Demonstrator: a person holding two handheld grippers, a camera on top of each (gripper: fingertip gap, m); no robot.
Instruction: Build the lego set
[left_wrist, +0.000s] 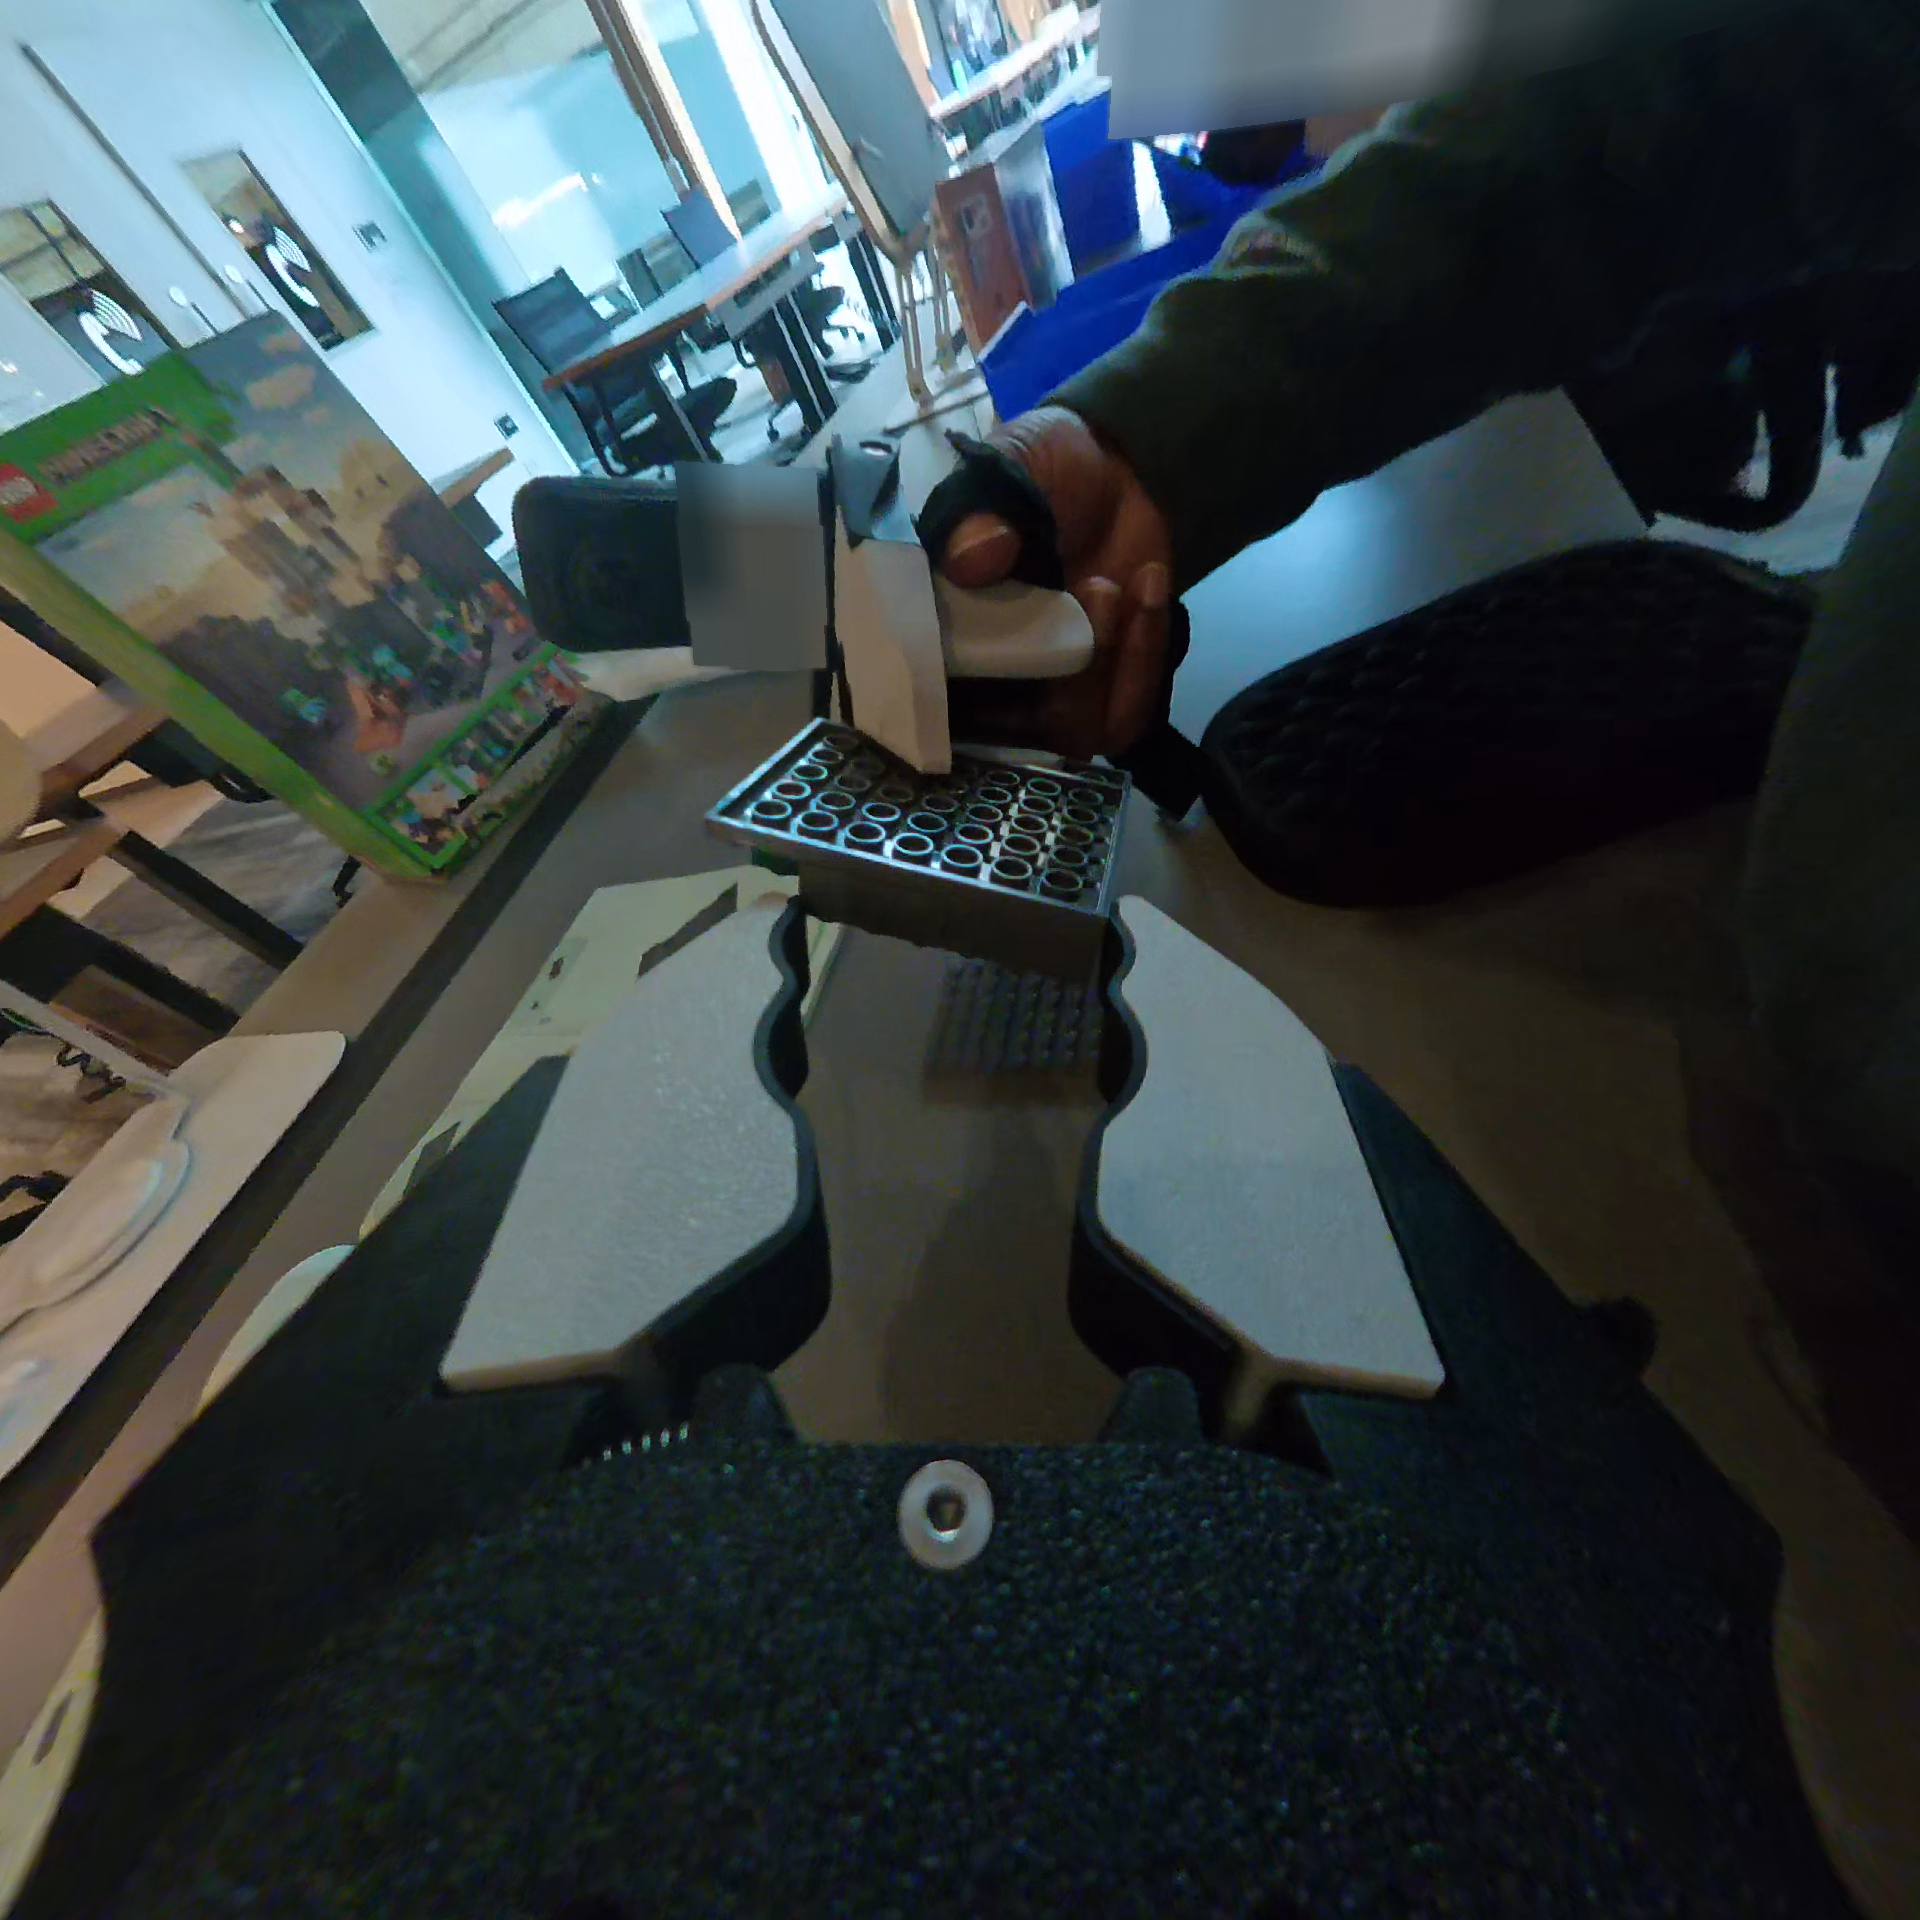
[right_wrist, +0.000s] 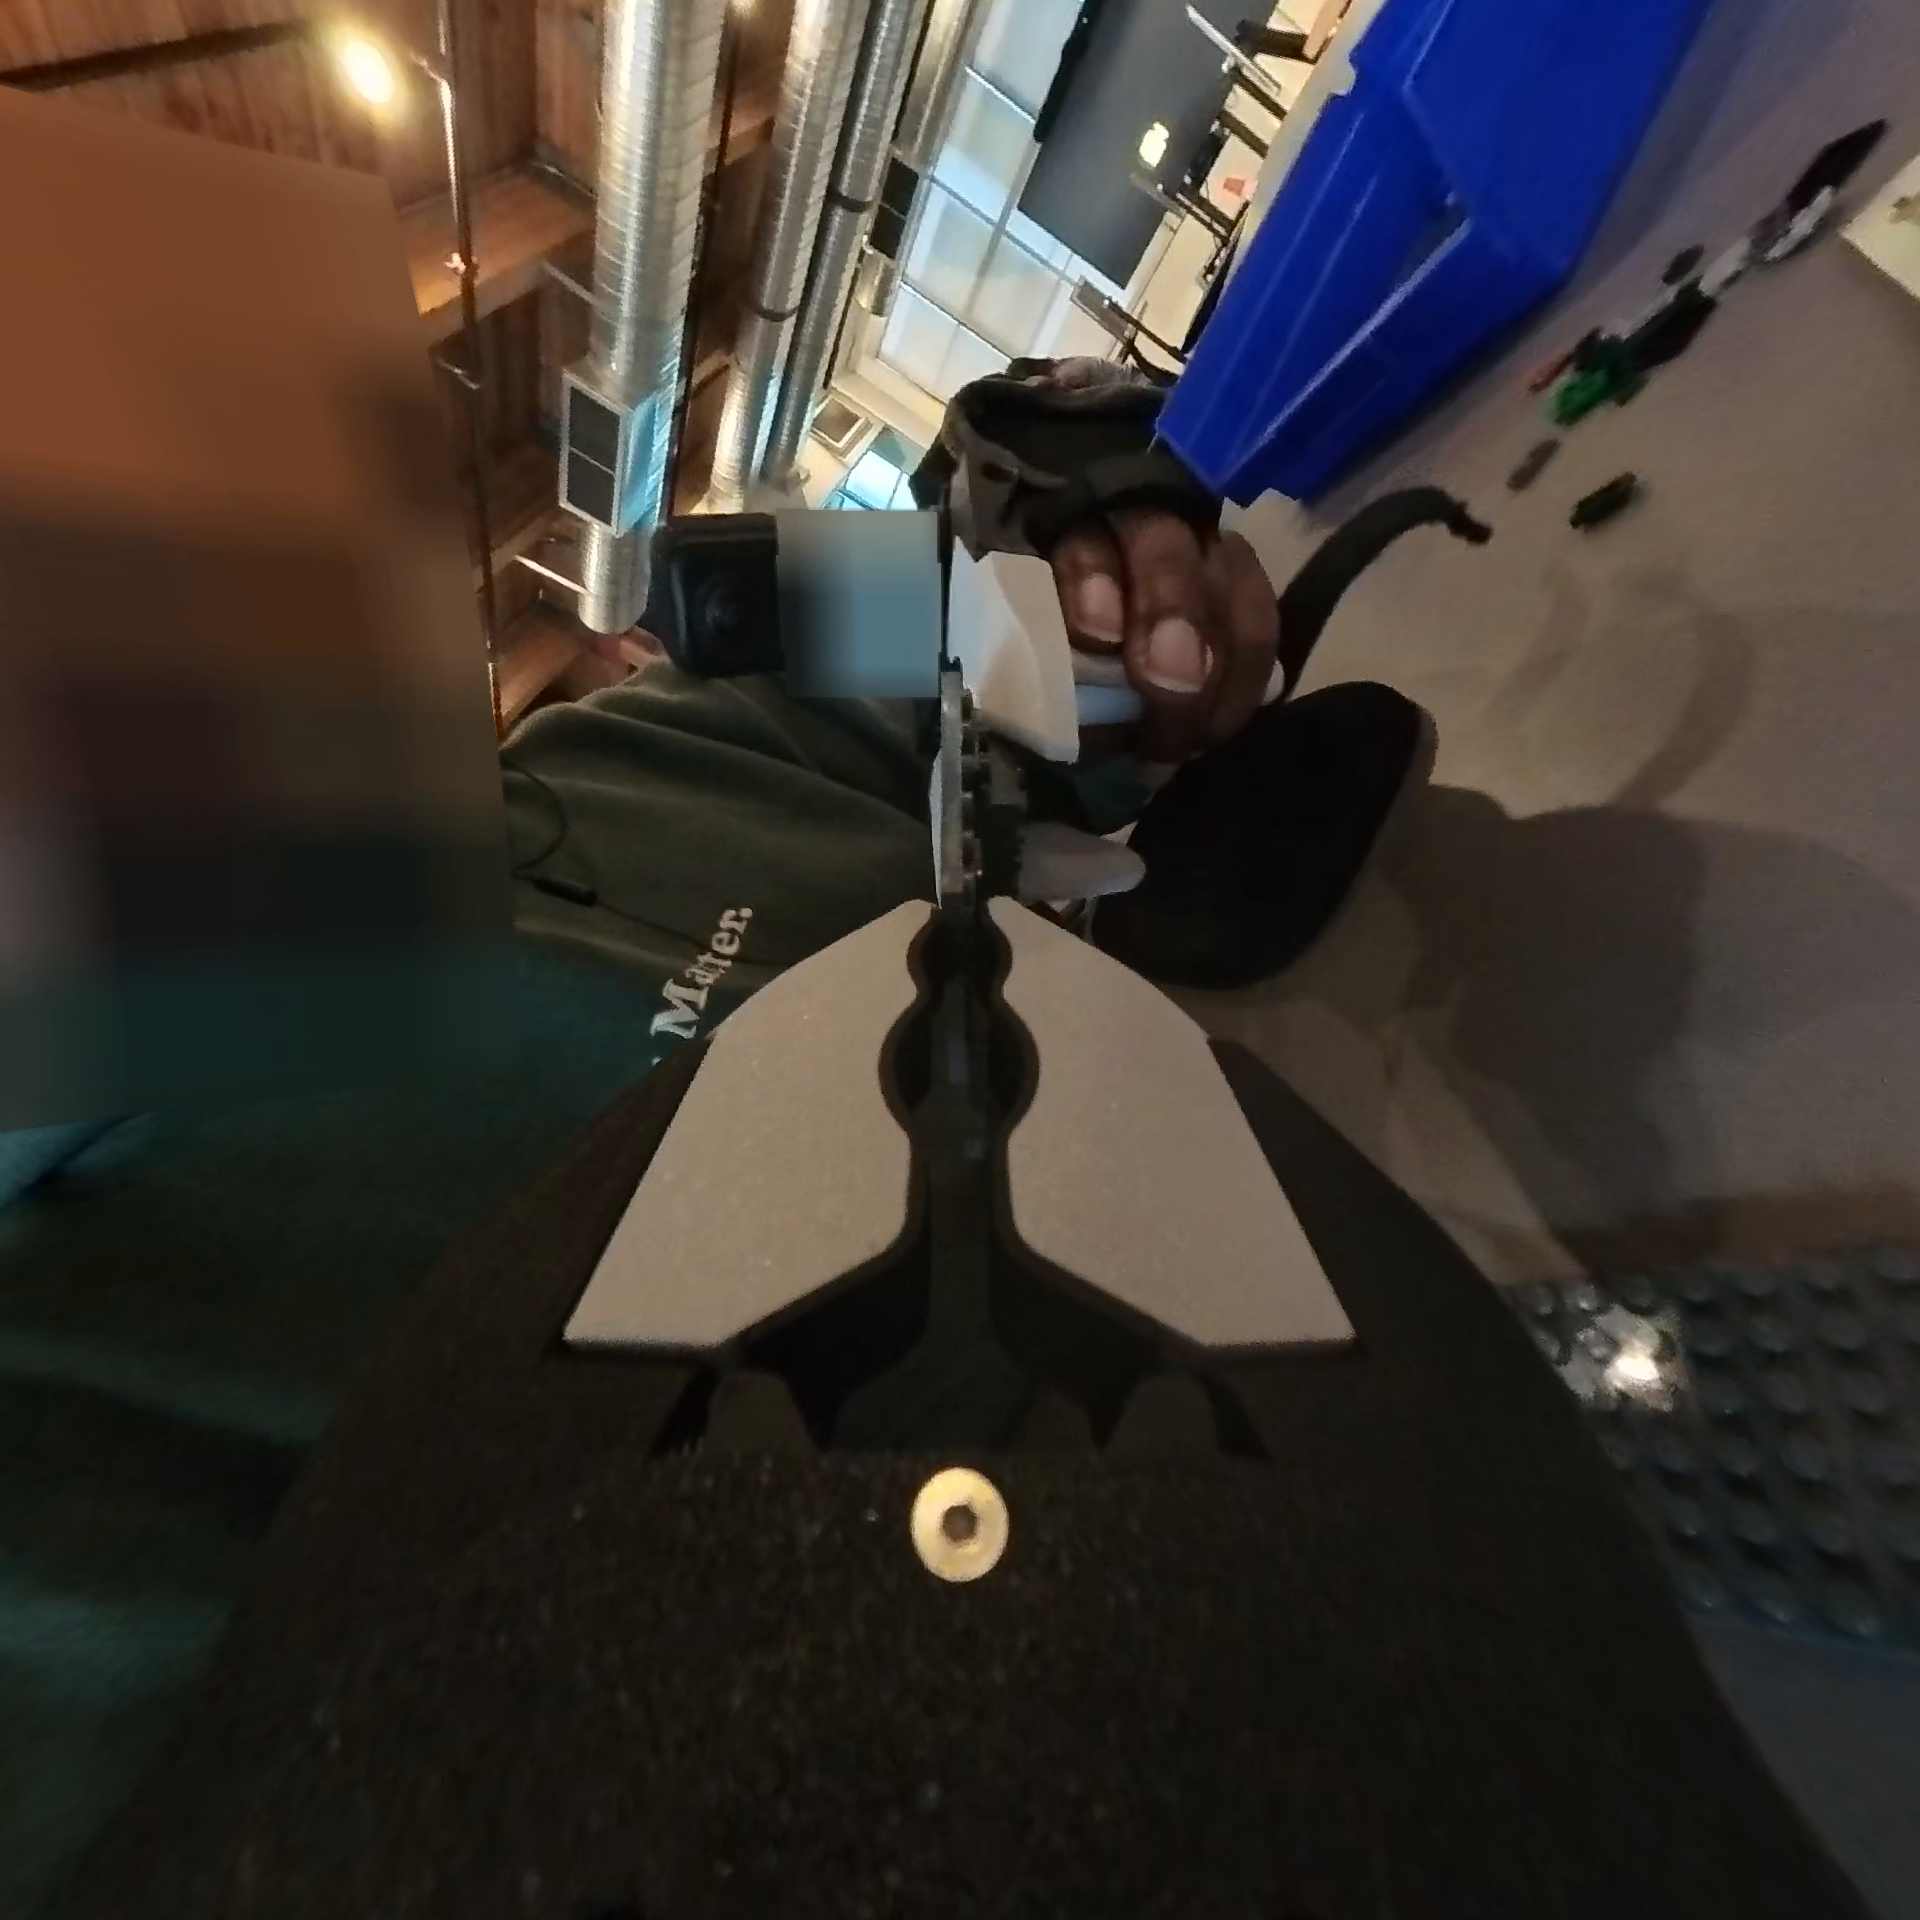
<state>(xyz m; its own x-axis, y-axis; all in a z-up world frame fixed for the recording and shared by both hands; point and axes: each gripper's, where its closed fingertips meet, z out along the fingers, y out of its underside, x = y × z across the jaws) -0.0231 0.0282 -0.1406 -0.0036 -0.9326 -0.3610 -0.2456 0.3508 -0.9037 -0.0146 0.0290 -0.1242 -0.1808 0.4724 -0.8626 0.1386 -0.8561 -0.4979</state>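
Note:
A dark grey Lego plate (left_wrist: 935, 821) is held above the table with its tubed underside up. My left gripper (left_wrist: 954, 925) is shut on its near edge, one finger on each side. My right gripper (left_wrist: 925, 727), held by a hand, pinches the plate's far edge. In the right wrist view the plate (right_wrist: 961, 821) is edge-on between the nearly closed fingers of my right gripper (right_wrist: 961, 920), with the left gripper (right_wrist: 1039, 769) and its hand beyond. A second grey studded plate (left_wrist: 1013, 1023) lies on the table under the held one.
A green Lego box (left_wrist: 291, 582) stands at the left, with a white booklet (left_wrist: 644, 935) near it. A black mesh chair part (left_wrist: 1507, 717) is at the right. A blue bin (right_wrist: 1455, 208), loose bricks (right_wrist: 1610, 364) and a grey baseplate (right_wrist: 1714, 1455) are on the table. Less than 4 cm separates the two grippers' tips.

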